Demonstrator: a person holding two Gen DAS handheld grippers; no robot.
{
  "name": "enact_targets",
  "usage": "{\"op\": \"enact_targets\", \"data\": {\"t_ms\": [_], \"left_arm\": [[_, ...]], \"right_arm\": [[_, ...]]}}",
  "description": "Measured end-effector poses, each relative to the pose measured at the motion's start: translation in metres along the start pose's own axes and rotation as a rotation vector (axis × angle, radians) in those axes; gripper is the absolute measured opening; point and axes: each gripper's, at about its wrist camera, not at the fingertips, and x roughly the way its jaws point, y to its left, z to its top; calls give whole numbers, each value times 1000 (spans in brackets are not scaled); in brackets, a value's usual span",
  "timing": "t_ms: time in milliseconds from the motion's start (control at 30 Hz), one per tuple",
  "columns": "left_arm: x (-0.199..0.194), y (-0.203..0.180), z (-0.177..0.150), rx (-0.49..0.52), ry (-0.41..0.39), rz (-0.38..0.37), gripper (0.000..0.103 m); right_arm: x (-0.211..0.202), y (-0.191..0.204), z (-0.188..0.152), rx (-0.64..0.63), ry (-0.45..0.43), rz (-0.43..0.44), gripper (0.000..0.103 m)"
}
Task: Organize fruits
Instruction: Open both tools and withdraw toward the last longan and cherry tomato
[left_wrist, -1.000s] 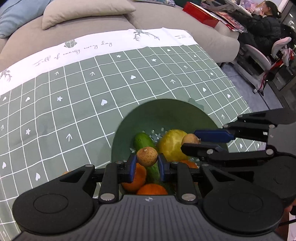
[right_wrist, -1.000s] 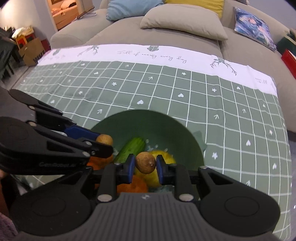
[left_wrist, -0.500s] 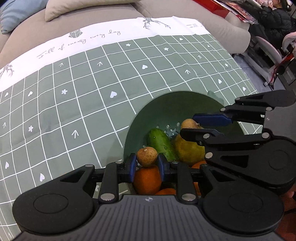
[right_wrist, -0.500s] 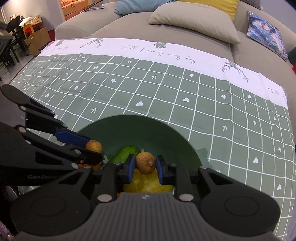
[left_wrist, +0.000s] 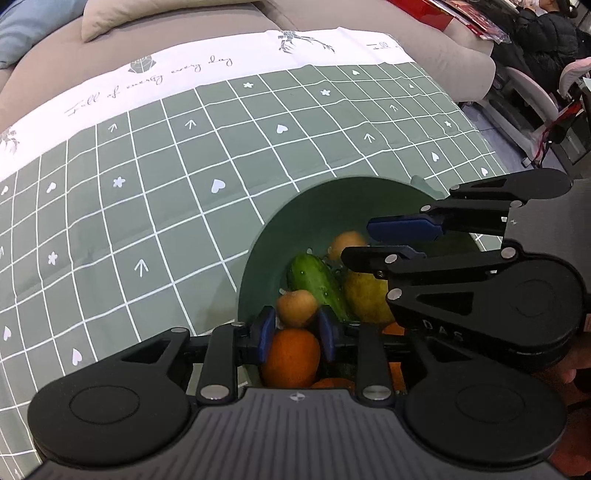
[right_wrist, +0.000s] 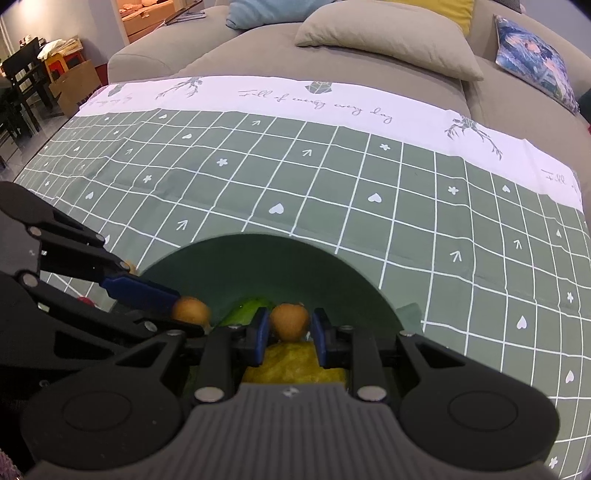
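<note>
A green bowl (left_wrist: 280, 229) on the checked cloth holds a cucumber (left_wrist: 314, 280), a yellow fruit (left_wrist: 365, 299) and oranges (left_wrist: 291, 354). My left gripper (left_wrist: 296, 325) is over the bowl's near left side with its jaws spread wider than a small brown fruit (left_wrist: 297, 302), which looks loose between them. My right gripper (right_wrist: 289, 328) is over the bowl (right_wrist: 332, 266) with its jaws also spread beside a second small brown fruit (right_wrist: 289, 321). That fruit shows blurred in the left wrist view (left_wrist: 345, 242). The left one shows in the right wrist view (right_wrist: 191, 310).
The green checked cloth (right_wrist: 332, 177) covers the table around the bowl. A grey sofa (right_wrist: 280, 55) with cushions runs behind the far edge. A person (left_wrist: 546, 40) sits on a chair at the far right. The two grippers are close together over the bowl.
Both grippers came down closer to the bowl and their jaws widened. The two small brown fruits, gripped before, now sit loose between the pads and look blurred.
</note>
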Motion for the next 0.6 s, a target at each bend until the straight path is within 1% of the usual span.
{"op": "enact_targets", "data": {"t_ms": [100, 133, 167, 200, 233, 267, 367, 400, 433, 533, 600], "left_arm": [[-5, -1, -3, 7, -10, -17, 43], [-8, -2, -4, 9, -20, -10, 51], [-11, -3, -5, 12, -28, 0, 54], [-14, -2, -6, 19, -37, -5, 54], [-18, -1, -7, 21, -43, -12, 56], [-21, -1, -8, 18, -51, -21, 59], [-36, 2, -13, 5, -88, -43, 60], [-41, 2, -14, 3, -100, -40, 60], [-47, 3, -16, 3, -119, -32, 60], [-66, 6, -20, -4, -176, -21, 60], [-78, 13, -22, -19, -200, -3, 60]], "right_arm": [[0, -1, -1, 8, 9, -9, 22], [-1, -1, -1, 12, 11, -14, 24], [-3, -2, -1, 16, 9, -17, 26], [-5, -2, -2, 22, 6, -19, 36], [-8, -2, -2, 31, 3, -26, 43], [-11, -2, -2, 37, -1, -29, 44], [-20, 0, -2, 54, -12, -23, 46], [-24, 1, -2, 58, -17, -28, 48], [-27, 3, -2, 62, -25, -36, 49], [-37, 10, -2, 90, -56, -41, 49], [-44, 17, -3, 113, -81, -36, 50]]}}
